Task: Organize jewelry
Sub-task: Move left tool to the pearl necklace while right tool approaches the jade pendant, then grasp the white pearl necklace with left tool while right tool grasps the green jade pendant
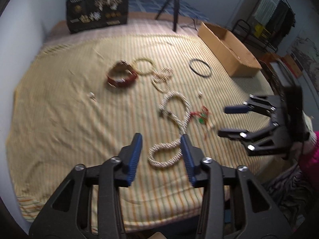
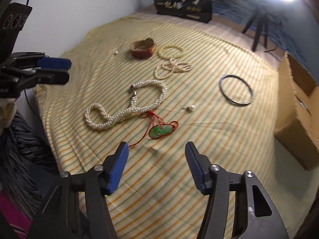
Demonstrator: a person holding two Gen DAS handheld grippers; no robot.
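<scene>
Jewelry laid out on a striped bedcover before sorting; both claws released, neither grasping anything. I hold the left claw low over the near loop of the thick pearl rope, its fingers spread to either side of that loop, apart from the beads as far as the blur lets me tell. I judge this as lining up a pinch on the rope's lower bend, the part nearest the bed's edge. The right claw hangs released just short of the green pendant on red cord, whose cord trails toward the left finger. The pieces lie apart from one another, probably so each can be taken singly: a red-and-gold bangle, a pale bead bracelet beside it, a tangle of thin pearl strands, a dark wire bangle well to the right, and a loose pearl stud. An open cardboard box sits on the right and a black display case at the far end; I cannot tell which receives the pieces.
</scene>
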